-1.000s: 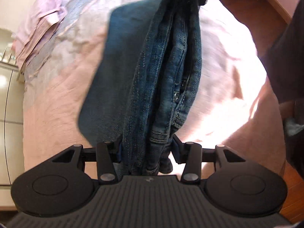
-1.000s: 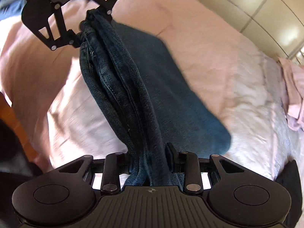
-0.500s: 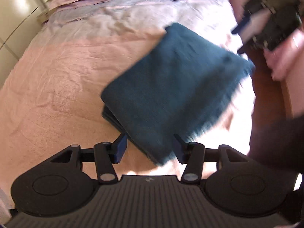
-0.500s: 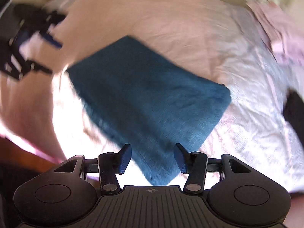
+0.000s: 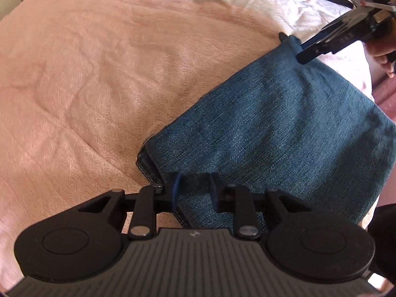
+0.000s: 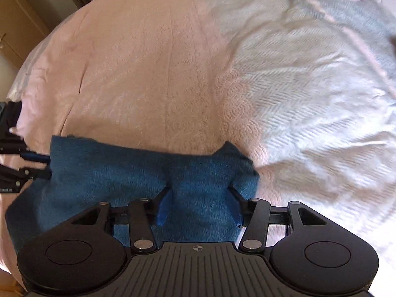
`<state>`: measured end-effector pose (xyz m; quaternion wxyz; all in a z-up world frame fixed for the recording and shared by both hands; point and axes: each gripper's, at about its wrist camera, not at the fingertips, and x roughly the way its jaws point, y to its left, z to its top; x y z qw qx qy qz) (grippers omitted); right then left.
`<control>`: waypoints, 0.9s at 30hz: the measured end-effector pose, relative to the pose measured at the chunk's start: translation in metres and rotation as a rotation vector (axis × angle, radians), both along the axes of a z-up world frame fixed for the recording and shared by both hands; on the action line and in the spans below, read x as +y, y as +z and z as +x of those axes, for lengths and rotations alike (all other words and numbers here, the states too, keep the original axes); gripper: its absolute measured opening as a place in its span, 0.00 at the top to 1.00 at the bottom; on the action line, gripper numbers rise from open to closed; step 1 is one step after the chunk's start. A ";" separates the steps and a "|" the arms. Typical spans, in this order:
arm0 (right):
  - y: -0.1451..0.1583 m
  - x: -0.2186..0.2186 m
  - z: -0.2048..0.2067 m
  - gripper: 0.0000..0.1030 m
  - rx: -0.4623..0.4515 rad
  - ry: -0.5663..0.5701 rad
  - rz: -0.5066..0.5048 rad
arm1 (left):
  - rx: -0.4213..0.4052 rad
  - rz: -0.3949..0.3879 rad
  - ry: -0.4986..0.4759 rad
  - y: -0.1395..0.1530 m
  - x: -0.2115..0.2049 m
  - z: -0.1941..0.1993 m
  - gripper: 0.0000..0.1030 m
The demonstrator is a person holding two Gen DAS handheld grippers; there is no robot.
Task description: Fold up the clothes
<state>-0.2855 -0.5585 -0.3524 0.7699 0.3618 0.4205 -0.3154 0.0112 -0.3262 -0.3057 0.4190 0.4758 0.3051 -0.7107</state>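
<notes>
The dark blue denim jeans (image 5: 279, 133), folded into a thick rectangular pad with a stitched hem showing at one corner, lie flat on the pale pink quilted bedspread (image 5: 99, 74) near its edge, with wooden floor showing just beyond. The left gripper (image 5: 194, 191) stands over the near corner of the pad, its 2 blue-padded fingers parted a moderate way with denim between them but no squeeze visible. The right gripper (image 6: 199, 208) is spread wider, straddling a raised hump of cloth at the opposite end; in the left wrist view its fingers reach the pad's far corner. Neither one clearly has hold of the fabric.

The pad already looks folded, so this may be a release after laying it down or a fresh grip for 1 more fold; the pictures do not settle which. Either way, good handling means keeping both ends level, letting layers stay stacked, and pressing the hump flat without dragging the pad toward the bed's edge
</notes>
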 end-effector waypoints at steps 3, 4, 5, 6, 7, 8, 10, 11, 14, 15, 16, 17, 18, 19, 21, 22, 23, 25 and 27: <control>0.011 -0.008 -0.006 0.50 -0.022 -0.024 -0.018 | 0.005 0.009 0.009 -0.001 -0.001 0.002 0.76; 0.020 -0.005 -0.008 0.50 -0.031 -0.037 -0.050 | 0.004 0.009 0.007 -0.001 -0.002 0.002 0.76; 0.028 -0.003 -0.010 0.50 -0.040 -0.051 -0.079 | 0.003 0.009 0.005 -0.001 -0.002 0.002 0.76; 0.032 -0.001 -0.010 0.50 -0.056 -0.063 -0.083 | 0.002 0.010 0.004 -0.002 -0.003 0.002 0.76; 0.031 -0.001 -0.009 0.50 -0.060 -0.067 -0.074 | 0.001 0.010 0.002 -0.002 -0.003 0.002 0.76; 0.026 0.000 -0.006 0.50 -0.051 -0.061 -0.057 | 0.000 0.011 0.000 -0.002 -0.004 0.002 0.76; 0.023 0.006 -0.002 0.50 -0.010 -0.063 -0.080 | -0.002 0.011 -0.003 -0.003 -0.005 0.001 0.76; 0.027 0.010 -0.004 0.50 -0.011 -0.071 -0.106 | -0.003 0.012 -0.005 -0.003 -0.005 0.001 0.76; 0.059 0.048 -0.014 0.50 -0.069 -0.096 -0.168 | -0.001 0.001 -0.007 -0.004 -0.004 0.001 0.76; 0.066 0.066 -0.014 0.50 -0.079 -0.091 -0.163 | 0.000 -0.004 -0.007 -0.005 -0.004 0.002 0.76; 0.072 0.084 -0.014 0.50 -0.089 -0.083 -0.157 | 0.000 -0.010 -0.010 -0.005 -0.003 0.001 0.76; 0.072 0.103 -0.011 0.50 -0.090 -0.063 -0.141 | -0.002 -0.018 -0.016 -0.005 -0.001 0.001 0.76; 0.073 0.122 -0.009 0.50 -0.090 -0.044 -0.124 | -0.004 -0.026 -0.022 -0.004 0.000 0.001 0.76; 0.073 0.141 -0.006 0.50 -0.089 -0.022 -0.107 | -0.002 -0.034 -0.026 -0.004 0.002 0.001 0.76; 0.054 0.176 0.004 0.50 -0.043 0.047 -0.065 | 0.008 -0.049 -0.027 -0.004 0.005 0.003 0.76; 0.042 0.187 0.009 0.50 -0.006 0.076 -0.057 | 0.008 -0.057 -0.028 -0.002 0.007 0.003 0.76; 0.033 0.198 0.014 0.50 0.028 0.100 -0.051 | 0.001 -0.067 -0.031 0.001 0.010 0.002 0.76; 0.039 0.205 0.018 0.50 0.043 0.064 -0.080 | -0.015 -0.080 -0.031 0.012 0.016 0.001 0.77; 0.051 0.213 0.019 0.50 0.037 0.028 -0.106 | -0.008 -0.090 -0.026 0.031 0.027 0.002 0.78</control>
